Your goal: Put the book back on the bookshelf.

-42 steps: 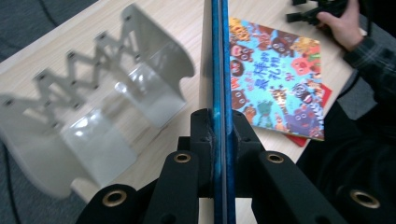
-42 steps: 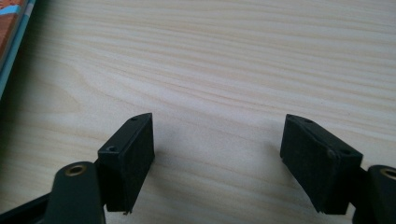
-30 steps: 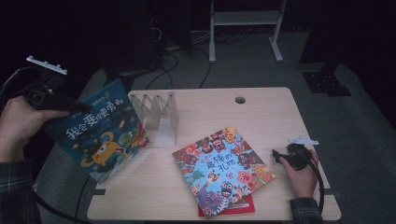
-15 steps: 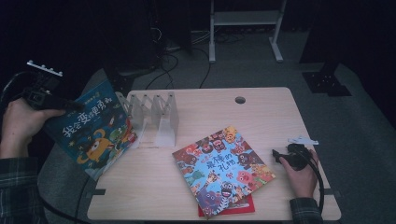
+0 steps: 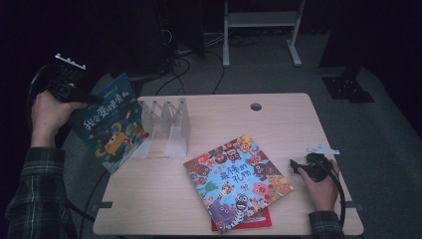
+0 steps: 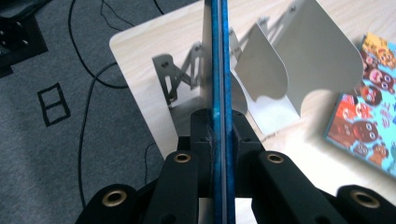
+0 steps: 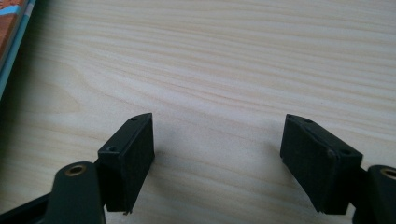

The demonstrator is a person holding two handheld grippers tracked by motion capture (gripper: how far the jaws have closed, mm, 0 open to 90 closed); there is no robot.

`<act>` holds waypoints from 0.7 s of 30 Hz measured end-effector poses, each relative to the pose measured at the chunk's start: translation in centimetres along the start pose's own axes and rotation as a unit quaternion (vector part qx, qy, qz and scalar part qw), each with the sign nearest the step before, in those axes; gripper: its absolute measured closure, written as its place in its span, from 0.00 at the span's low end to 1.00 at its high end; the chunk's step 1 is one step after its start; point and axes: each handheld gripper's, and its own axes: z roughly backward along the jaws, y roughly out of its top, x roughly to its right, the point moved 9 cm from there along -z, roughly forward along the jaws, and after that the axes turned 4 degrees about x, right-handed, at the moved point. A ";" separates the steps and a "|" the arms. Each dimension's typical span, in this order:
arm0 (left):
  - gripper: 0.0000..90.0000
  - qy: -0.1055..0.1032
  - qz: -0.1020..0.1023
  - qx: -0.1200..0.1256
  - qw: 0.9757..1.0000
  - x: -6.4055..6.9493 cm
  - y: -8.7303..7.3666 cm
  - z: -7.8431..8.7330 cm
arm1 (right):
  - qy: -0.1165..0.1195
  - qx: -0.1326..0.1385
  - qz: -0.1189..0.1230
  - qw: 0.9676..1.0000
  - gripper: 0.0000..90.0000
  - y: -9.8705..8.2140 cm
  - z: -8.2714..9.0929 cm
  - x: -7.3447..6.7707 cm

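Observation:
My left gripper (image 5: 92,101) is shut on the top edge of a blue picture book (image 5: 109,124), which hangs tilted at the table's left edge, just left of the white metal book rack (image 5: 169,124). In the left gripper view the blue picture book (image 6: 218,56) stands edge-on between the gripper (image 6: 219,135), beside the book rack's dividers (image 6: 308,56). A second colourful picture book (image 5: 236,179) lies flat near the front, on top of a red book (image 5: 249,220). My right gripper (image 5: 294,167) rests on the table right of it; in its own view the gripper (image 7: 217,154) is open over bare wood.
The wooden table (image 5: 278,124) has a cable hole (image 5: 256,106) near its far edge. Grey carpet with black cables (image 5: 184,69) and a white frame's legs (image 5: 259,30) lie beyond. A corner of the flat book (image 7: 11,32) shows in the right gripper view.
My left gripper has carried the blue book leftward and slightly down, so the book now stands at the rack's left end. The right gripper has kept still.

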 end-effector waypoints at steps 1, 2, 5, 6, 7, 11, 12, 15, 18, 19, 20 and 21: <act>0.92 0.001 0.000 -0.001 1.000 0.0 0.1 -0.1 | 0.000 0.000 0.000 1.000 0.28 0.0 0.0 0.0; 0.92 0.004 -0.007 0.001 1.000 0.0 0.3 -0.3 | 0.000 0.000 0.000 1.000 0.28 0.0 0.0 0.0; 0.92 0.007 -0.008 0.004 1.000 -0.1 0.7 -0.7 | 0.000 0.000 0.000 1.000 0.28 0.0 0.0 0.0; 0.92 0.007 -0.008 0.004 1.000 -0.2 0.8 -0.8 | 0.001 0.000 0.000 1.000 0.27 0.0 0.0 0.0; 0.91 0.008 -0.009 0.003 1.000 -0.2 0.8 -0.8 | 0.001 0.000 0.000 1.000 0.27 0.0 0.0 0.0; 0.91 0.007 -0.010 0.005 1.000 -0.4 0.6 -0.7 | 0.001 0.000 0.001 1.000 0.27 0.0 0.0 0.0; 0.90 0.008 -0.016 0.003 1.000 -0.4 0.6 -0.7 | 0.001 0.000 0.001 1.000 0.27 0.0 0.0 0.0; 0.87 0.012 -0.022 -0.006 1.000 -0.4 0.3 -0.9 | 0.000 0.000 0.002 1.000 0.28 0.0 0.0 0.0; 0.82 0.013 -0.017 -0.004 1.000 -0.6 0.1 -0.8 | 0.000 0.001 0.001 1.000 0.28 0.0 0.0 0.0; 0.81 0.013 -0.016 -0.004 1.000 -0.7 0.1 -0.7 | 0.000 0.001 0.002 1.000 0.28 0.0 0.0 0.0; 0.81 0.011 -0.016 0.000 1.000 -0.7 0.2 -0.6 | 0.001 0.001 0.002 1.000 0.27 0.0 0.0 0.0; 0.81 0.011 -0.016 0.005 1.000 -0.7 0.3 -0.4 | 0.000 0.001 0.003 1.000 0.28 0.0 0.0 0.0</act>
